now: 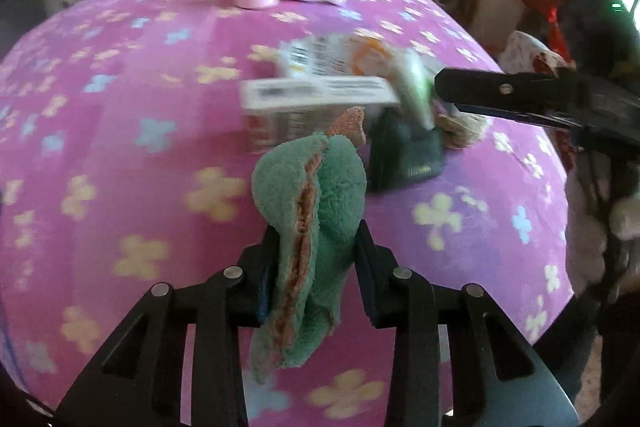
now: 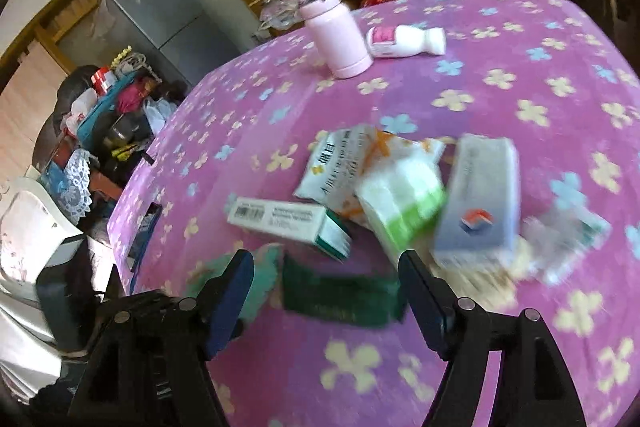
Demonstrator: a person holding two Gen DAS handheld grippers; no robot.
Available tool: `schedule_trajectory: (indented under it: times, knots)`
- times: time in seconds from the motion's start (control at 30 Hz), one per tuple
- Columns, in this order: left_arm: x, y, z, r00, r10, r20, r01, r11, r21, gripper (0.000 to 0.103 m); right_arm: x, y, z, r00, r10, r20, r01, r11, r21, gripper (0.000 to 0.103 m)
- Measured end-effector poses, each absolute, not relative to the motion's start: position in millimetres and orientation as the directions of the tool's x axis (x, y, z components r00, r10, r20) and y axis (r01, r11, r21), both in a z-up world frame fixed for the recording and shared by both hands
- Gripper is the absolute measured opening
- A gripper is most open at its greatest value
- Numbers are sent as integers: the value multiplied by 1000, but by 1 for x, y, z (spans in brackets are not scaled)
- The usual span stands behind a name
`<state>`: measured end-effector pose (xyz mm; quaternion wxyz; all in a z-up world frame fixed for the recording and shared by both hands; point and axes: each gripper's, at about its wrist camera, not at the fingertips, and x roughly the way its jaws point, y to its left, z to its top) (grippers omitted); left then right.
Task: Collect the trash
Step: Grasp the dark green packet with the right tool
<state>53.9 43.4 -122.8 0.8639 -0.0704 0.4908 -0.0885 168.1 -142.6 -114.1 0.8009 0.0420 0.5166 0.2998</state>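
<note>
My left gripper (image 1: 316,259) pinches the green cloth (image 1: 310,227); right gripper (image 2: 326,287) gapes empty. Boxes and packets (image 2: 400,199) mid-frame uncollected on the table (image 2: 520,327) — early going, I reckon.

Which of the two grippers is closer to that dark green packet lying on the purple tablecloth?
Right. The right gripper hangs just above the dark green packet, fingers open either side of it. The left gripper, holding a green cloth, sits further back.
</note>
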Motion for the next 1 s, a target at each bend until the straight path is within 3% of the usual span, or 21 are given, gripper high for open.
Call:
schedule_trajectory:
  times: [0.13,0.4,0.53,0.6,0.67,0.83,1.0]
  knots:
    - [50,68,-119,515,-197,-834,31,977,-211,32,178,-131,-145,181,469,-864,-409,835,367,73]
    - [54,75,-125,515,-208,-832,10,972,-236,32,123,-150,-154,25,497,-867,-466,773,429,73]
    - [51,78,-123,520,-204,-830,0,971,-239,32,115,-156,-136,189,417,-889,-512,815,273,73]
    - [50,80,-122,524,-203,-827,-6,970,-242,32,116,-147,-131,243,386,-890,-557,807,197,85]
    - [47,84,-119,529,-201,-825,-9,970,-242,32,122,-134,-133,254,367,-895,-613,777,144,89]
    - [42,93,-116,529,-200,-824,-25,968,-251,32,135,-100,-143,289,276,-917,-718,696,-17,89]
    - [44,93,-117,526,-211,-824,-29,964,-266,32,146,-71,-162,234,220,-947,-801,596,-59,89]
